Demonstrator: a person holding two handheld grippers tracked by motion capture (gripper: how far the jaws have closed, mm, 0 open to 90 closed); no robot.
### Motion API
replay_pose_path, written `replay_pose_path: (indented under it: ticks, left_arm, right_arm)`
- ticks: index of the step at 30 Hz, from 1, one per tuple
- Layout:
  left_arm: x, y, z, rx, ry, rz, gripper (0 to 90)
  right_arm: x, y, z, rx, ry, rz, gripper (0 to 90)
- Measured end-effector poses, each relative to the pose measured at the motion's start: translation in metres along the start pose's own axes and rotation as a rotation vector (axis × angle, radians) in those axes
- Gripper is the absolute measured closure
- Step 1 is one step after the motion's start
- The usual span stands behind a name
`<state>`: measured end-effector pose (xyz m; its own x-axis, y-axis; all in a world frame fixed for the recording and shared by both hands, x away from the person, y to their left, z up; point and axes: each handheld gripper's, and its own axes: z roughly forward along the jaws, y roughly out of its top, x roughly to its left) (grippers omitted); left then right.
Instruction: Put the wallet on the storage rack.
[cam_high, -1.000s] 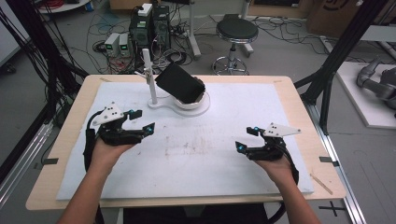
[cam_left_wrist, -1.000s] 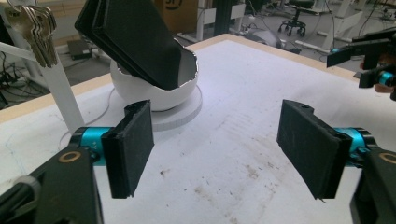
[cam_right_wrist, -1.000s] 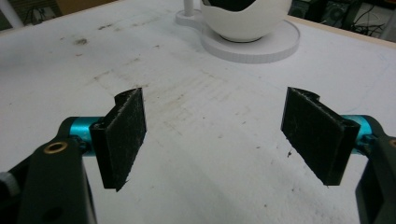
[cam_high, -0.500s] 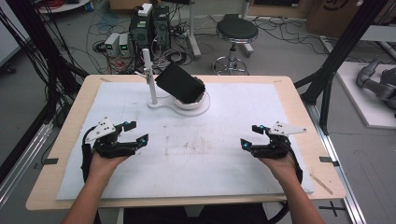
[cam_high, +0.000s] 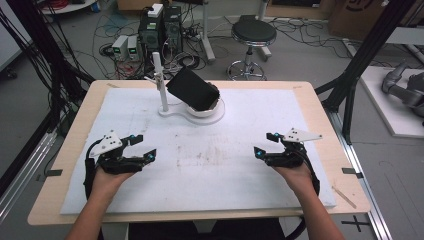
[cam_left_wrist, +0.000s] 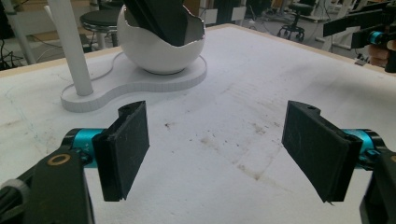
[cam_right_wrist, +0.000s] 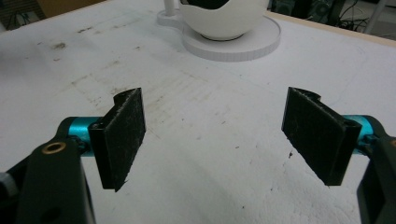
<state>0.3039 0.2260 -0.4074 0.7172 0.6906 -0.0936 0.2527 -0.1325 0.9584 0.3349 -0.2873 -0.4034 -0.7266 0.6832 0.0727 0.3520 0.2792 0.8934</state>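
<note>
Both grippers have drawn back toward the person's edge of the table since a moment ago, the left one the farther. The left gripper (cam_high: 141, 148) now sits low on the left side of the white mat (cam_high: 215, 165), held in the person's left hand (cam_high: 107, 177). Its jaws stand wide apart with nothing between them, just stained mat showing in the gap in the left gripper view. The right gripper (cam_high: 265, 145) is near the mat's right side, gripped by the right hand (cam_high: 295, 172), and its jaws are spread just as wide and hold nothing.

Well apart from both, at the far middle of the mat, a white stand (cam_high: 172, 111) carries a thin upright post (cam_high: 160, 80) and a round white bowl (cam_left_wrist: 161, 49). A black block (cam_high: 192, 89) rests tilted in the bowl, leaning up and to the left over its rim.
</note>
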Motion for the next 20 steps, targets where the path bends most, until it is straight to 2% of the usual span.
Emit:
replay_pose_path:
  ticks: [20]
  left_arm:
    - [-0.003,-0.002,0.018,0.042,-0.030,0.012,21.1]
  right_arm:
    - [-0.001,-0.005,-0.006,-0.002,-0.018,0.001,22.0]
